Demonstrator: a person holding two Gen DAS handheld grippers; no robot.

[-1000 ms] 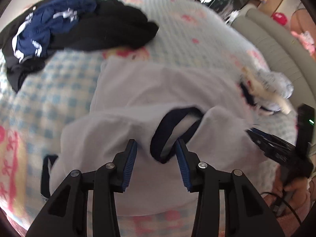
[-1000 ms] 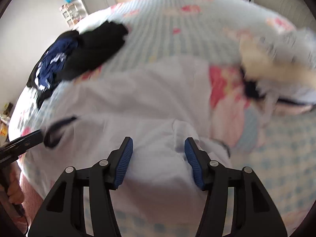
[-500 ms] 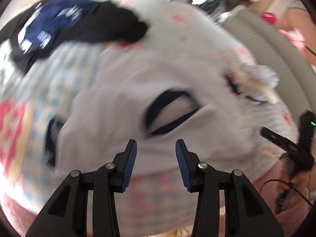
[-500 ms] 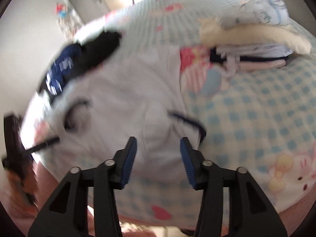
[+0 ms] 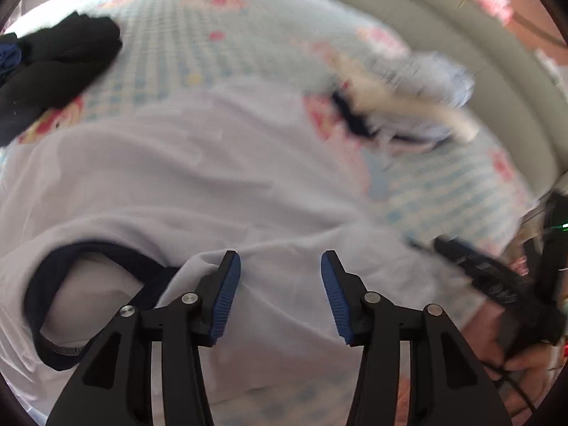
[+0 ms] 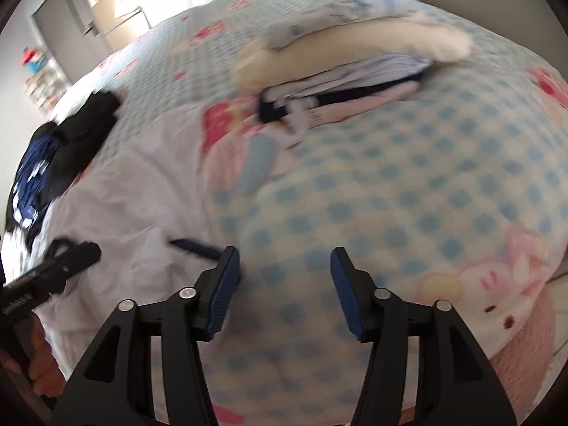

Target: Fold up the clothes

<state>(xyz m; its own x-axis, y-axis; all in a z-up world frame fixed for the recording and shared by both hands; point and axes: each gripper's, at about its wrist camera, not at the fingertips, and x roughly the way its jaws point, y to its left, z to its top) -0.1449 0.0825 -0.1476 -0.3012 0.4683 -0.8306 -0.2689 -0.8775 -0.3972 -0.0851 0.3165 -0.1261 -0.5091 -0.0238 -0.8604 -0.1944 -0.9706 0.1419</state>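
Left wrist view shows the white T-shirt (image 5: 198, 163) spread on the bed (image 5: 220, 35), its dark collar (image 5: 46, 284) near the edge; both sleeves seem unfolded. A folded stack (image 6: 355, 71) lies beyond it and a dark pile (image 6: 71, 138) waits, so the task looks partly done. The left gripper (image 5: 280, 284) hangs open over the shirt's shoulder. The right gripper (image 6: 285, 284) is also open, holding nothing. Half a second ago it was above the shirt; now it is over bare bedcover beside the sleeve.
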